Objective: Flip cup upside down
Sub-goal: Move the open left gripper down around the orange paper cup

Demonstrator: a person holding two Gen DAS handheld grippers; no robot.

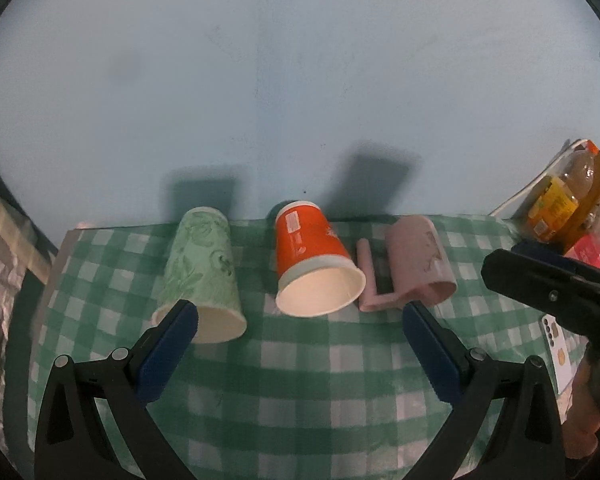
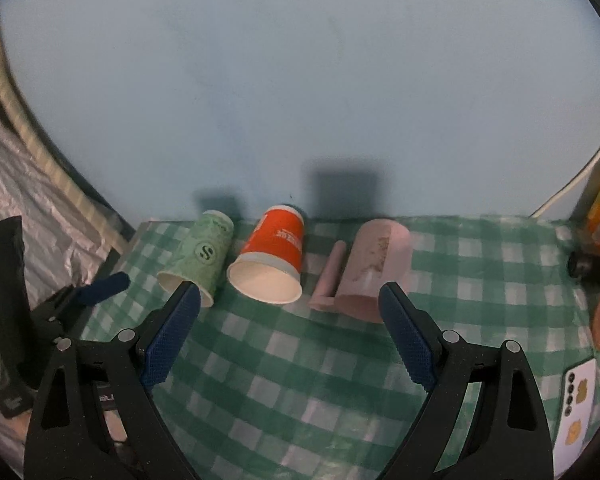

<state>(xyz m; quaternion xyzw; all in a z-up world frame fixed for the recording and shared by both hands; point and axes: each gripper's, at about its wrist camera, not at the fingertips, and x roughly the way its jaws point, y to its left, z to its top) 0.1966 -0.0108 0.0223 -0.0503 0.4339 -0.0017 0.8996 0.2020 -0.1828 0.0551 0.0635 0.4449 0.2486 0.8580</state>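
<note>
Nothing of the flip looks done yet, as far as these views allow: three cups lie on their sides in a row at the far edge of the green checked tablecloth [image 1: 300,360], mouths turned toward the cameras, and none stands on its rim. In the left wrist view the green paper cup [image 1: 204,272] lies at about ten o'clock from centre, the orange paper cup [image 1: 312,256] just past centre toward twelve, and the pink mug [image 1: 420,260] at two o'clock with its handle pointing toward the orange cup. The task sentence does not say which cup is meant, so I cannot tell which is the target; the orange one sits most squarely between both sets of fingers. The left gripper [image 1: 300,312] has its jaws spread wide and holds nothing; its left fingertip overlaps the green cup's mouth in the picture, though real contact cannot be judged. The right gripper [image 2: 290,300] is likewise spread wide and empty, short of the cups. Left to do, by my reckoning: approach, grasp, lift, turn and set down mouth-down. A bottle [image 1: 560,200] and a phone [image 2: 576,400] lie off at three to four o'clock.
</note>
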